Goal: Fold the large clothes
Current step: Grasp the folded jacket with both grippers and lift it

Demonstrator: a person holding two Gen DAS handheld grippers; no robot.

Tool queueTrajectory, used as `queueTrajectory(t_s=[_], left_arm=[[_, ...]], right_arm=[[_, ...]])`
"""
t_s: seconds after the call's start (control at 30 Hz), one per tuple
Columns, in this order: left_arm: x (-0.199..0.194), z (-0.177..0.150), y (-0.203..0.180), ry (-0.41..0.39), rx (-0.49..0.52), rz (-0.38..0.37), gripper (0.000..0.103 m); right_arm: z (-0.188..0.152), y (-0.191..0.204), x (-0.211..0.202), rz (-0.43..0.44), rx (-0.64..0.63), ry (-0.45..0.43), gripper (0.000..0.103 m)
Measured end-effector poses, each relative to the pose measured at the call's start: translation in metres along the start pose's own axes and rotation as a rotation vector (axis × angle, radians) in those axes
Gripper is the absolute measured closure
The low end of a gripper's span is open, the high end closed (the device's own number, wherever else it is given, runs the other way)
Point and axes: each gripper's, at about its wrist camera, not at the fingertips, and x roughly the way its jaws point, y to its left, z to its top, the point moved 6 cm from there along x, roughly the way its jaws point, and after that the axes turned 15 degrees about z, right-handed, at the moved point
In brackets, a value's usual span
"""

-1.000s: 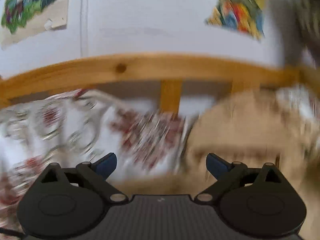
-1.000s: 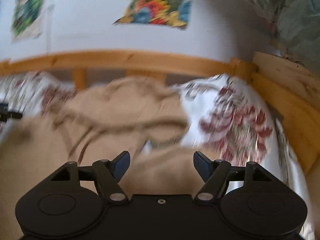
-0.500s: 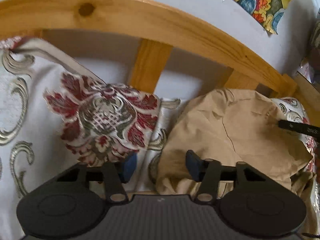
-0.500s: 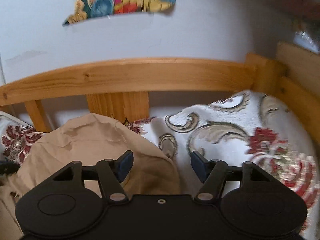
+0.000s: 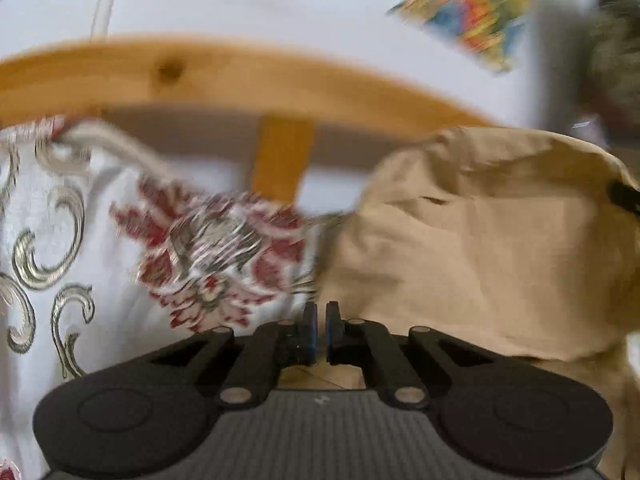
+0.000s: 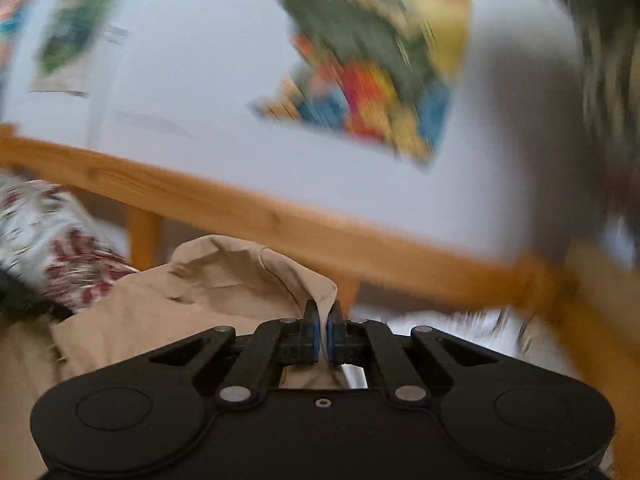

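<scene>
A tan garment (image 5: 480, 248) lies bunched on a bed, at the right in the left wrist view and lower left in the right wrist view (image 6: 192, 296). My left gripper (image 5: 319, 330) is shut at the garment's left edge; the cloth seems pinched between its blue pads. My right gripper (image 6: 321, 328) is shut on the garment's right edge, which rises in a fold between its fingers. Both views are blurred.
A white bedspread (image 5: 80, 240) with red and silver patterns covers the bed. A wooden bed rail (image 5: 240, 80) runs behind, also in the right wrist view (image 6: 280, 220). Colourful pictures (image 6: 380, 60) hang on the white wall.
Both grippers have closed from open onto the garment's edges. Both views have swung upward, showing more wall.
</scene>
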Motion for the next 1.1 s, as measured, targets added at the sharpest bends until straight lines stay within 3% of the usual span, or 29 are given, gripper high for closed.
queueTrajectory(t_s=[0.1, 0.2, 0.23, 0.27, 0.3, 0.33, 0.37, 0.4, 0.53, 0.63, 0.87, 0.93, 1.0, 1.03, 1.07, 1.1], left_arm=[[-0.033, -0.012, -0.004, -0.021, 0.024, -0.075, 0.102], [-0.063, -0.022, 0.003, 0.033, -0.073, -0.209, 0.1], [-0.073, -0.025, 0.005, 0.06, -0.109, -0.267, 0.092], [-0.08, -0.026, 0.007, 0.085, -0.136, -0.315, 0.074], [-0.084, -0.026, 0.006, 0.106, -0.159, -0.354, 0.062], [-0.088, -0.026, 0.005, 0.133, -0.189, -0.404, 0.041], [-0.092, -0.024, 0.006, 0.153, -0.226, -0.439, 0.036], [-0.091, -0.021, 0.007, 0.161, -0.266, -0.468, 0.036], [-0.087, -0.01, 0.016, 0.204, -0.451, -0.568, 0.021], [-0.082, -0.002, 0.021, 0.228, -0.563, -0.616, 0.018], [-0.072, 0.003, 0.001, 0.343, -0.62, -0.631, 0.011], [-0.066, 0.003, -0.009, 0.391, -0.63, -0.611, 0.013], [-0.065, 0.001, -0.019, 0.426, -0.637, -0.606, 0.033], [-0.064, 0.002, -0.026, 0.446, -0.63, -0.61, 0.065], [-0.062, 0.002, -0.033, 0.47, -0.627, -0.603, 0.083], [-0.061, 0.002, -0.037, 0.477, -0.638, -0.595, 0.087]], right_arm=[[0.007, 0.021, -0.042, -0.028, -0.126, -0.075, 0.101], [0.007, 0.044, -0.078, -0.051, -0.269, -0.135, 0.101], [0.006, 0.052, -0.088, -0.051, -0.317, -0.149, 0.101], [0.003, 0.06, -0.098, -0.047, -0.363, -0.16, 0.101], [0.001, 0.069, -0.106, -0.043, -0.401, -0.17, 0.101], [-0.003, 0.077, -0.114, -0.038, -0.428, -0.179, 0.101], [-0.005, 0.082, -0.119, -0.032, -0.45, -0.184, 0.101], [-0.008, 0.087, -0.125, -0.031, -0.473, -0.191, 0.101], [-0.02, 0.104, -0.142, -0.024, -0.552, -0.19, 0.101], [-0.03, 0.112, -0.148, -0.013, -0.595, -0.17, 0.101], [-0.044, 0.124, -0.154, 0.008, -0.641, -0.142, 0.101], [-0.047, 0.128, -0.156, 0.017, -0.646, -0.139, 0.1], [-0.049, 0.13, -0.157, 0.025, -0.642, -0.13, 0.1], [-0.049, 0.131, -0.158, 0.025, -0.64, -0.127, 0.1], [-0.05, 0.132, -0.159, 0.025, -0.636, -0.12, 0.1], [-0.05, 0.132, -0.159, 0.025, -0.628, -0.111, 0.1]])
